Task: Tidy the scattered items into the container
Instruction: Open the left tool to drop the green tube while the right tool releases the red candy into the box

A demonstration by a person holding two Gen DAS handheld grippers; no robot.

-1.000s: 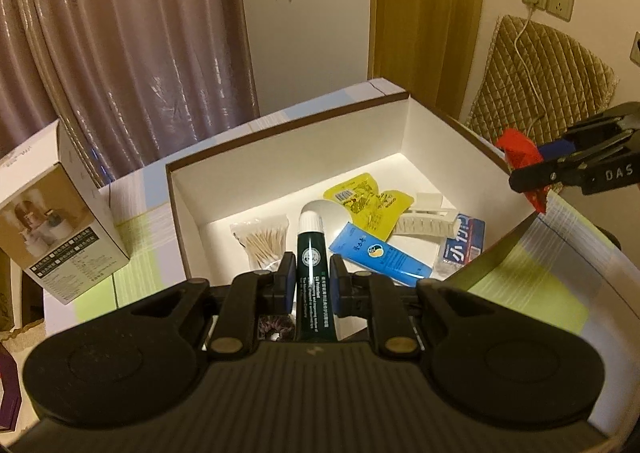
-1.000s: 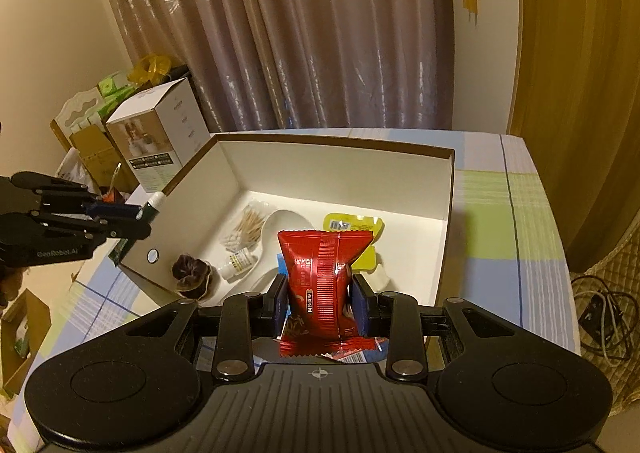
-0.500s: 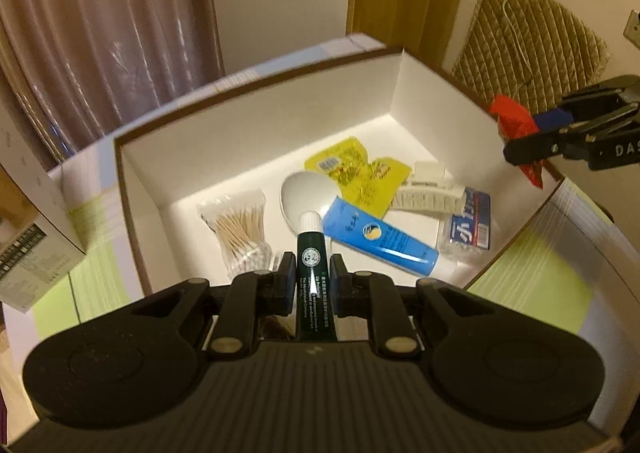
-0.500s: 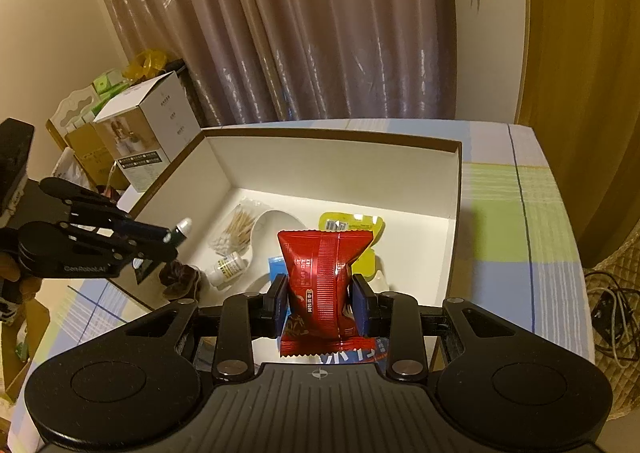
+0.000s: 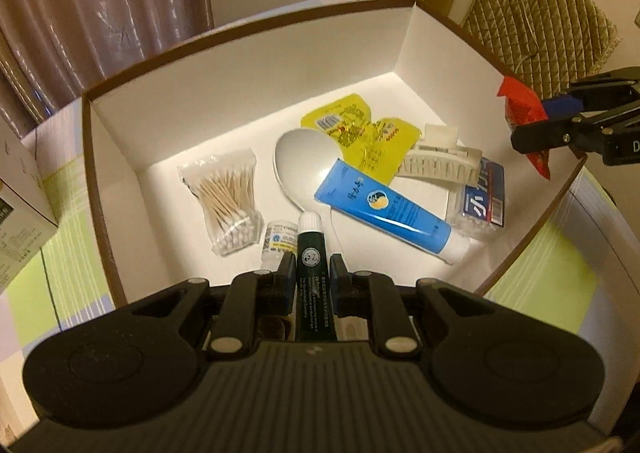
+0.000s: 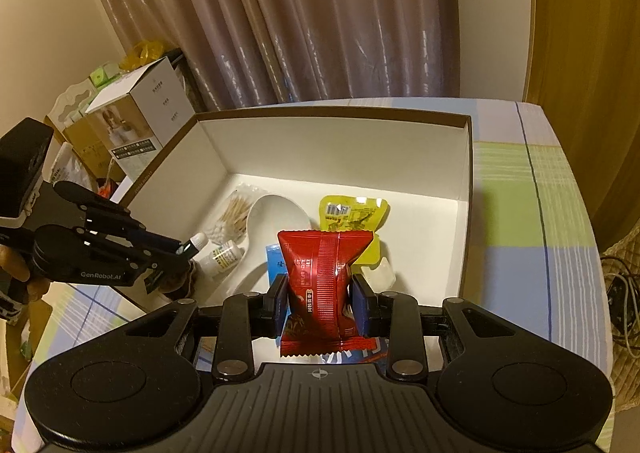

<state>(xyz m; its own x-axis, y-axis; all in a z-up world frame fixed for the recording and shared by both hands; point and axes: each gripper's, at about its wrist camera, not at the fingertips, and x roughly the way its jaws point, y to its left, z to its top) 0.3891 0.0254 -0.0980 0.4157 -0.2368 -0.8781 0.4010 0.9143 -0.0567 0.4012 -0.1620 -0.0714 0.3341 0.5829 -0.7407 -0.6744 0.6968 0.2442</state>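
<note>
Holding dark green tube (image 5: 313, 285) mid-body in left gripper (image 5: 312, 269), cap forward over box (image 5: 440, 37) near edge | right gripper (image 6: 319, 285) clamps red snack packet (image 6: 324, 273) above box's near right | tube looks stiff, light; packet puffy, slick, crushable: pinch sides, gently.

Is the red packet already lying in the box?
No, the red packet is clamped between the right gripper's pads, held above the box.
</note>
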